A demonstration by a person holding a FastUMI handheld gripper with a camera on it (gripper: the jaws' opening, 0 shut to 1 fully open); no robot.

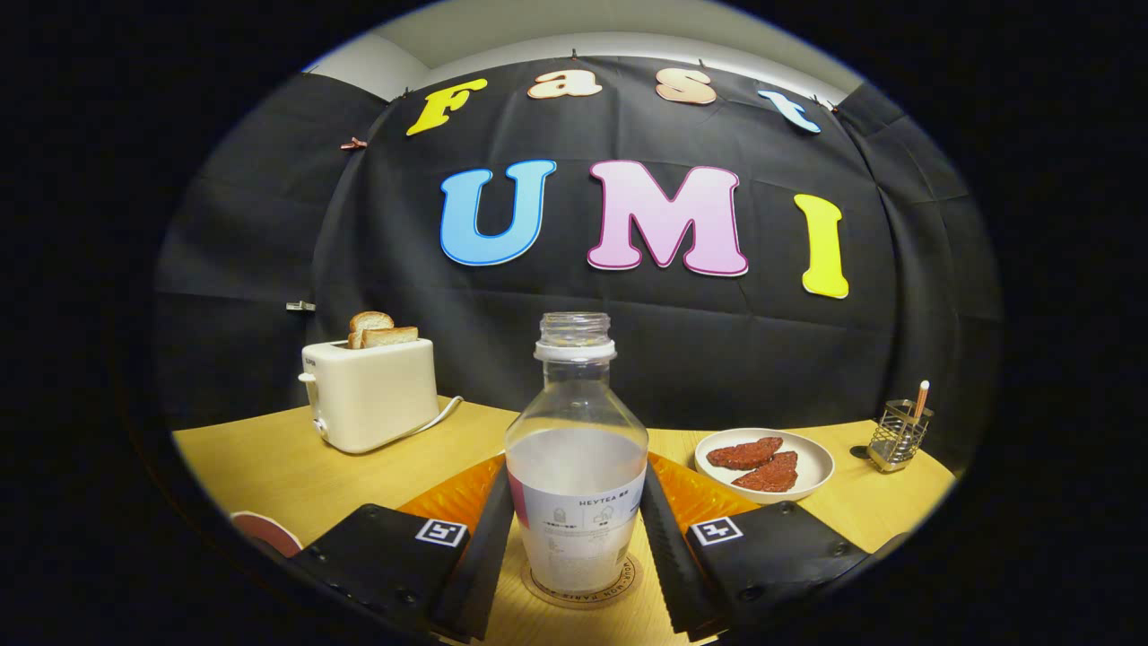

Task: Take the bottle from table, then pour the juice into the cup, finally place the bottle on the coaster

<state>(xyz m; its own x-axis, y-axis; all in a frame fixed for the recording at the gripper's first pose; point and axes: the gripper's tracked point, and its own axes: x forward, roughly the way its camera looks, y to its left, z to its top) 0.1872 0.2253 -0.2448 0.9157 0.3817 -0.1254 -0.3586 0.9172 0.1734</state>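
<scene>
Gripper (575, 529) fingers flank the bottle (576, 467), touching or nearly touching its sides; whether they press cannot be told. Left stands a toaster (370, 395). The bottle stands upright on the coaster (583, 590), likely the final placing. Right sits a plate (812, 467).

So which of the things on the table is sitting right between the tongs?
The bottle: it stands uncapped on the coaster between the open tongs. The toaster, plate and wire holder sit farther back.
</scene>
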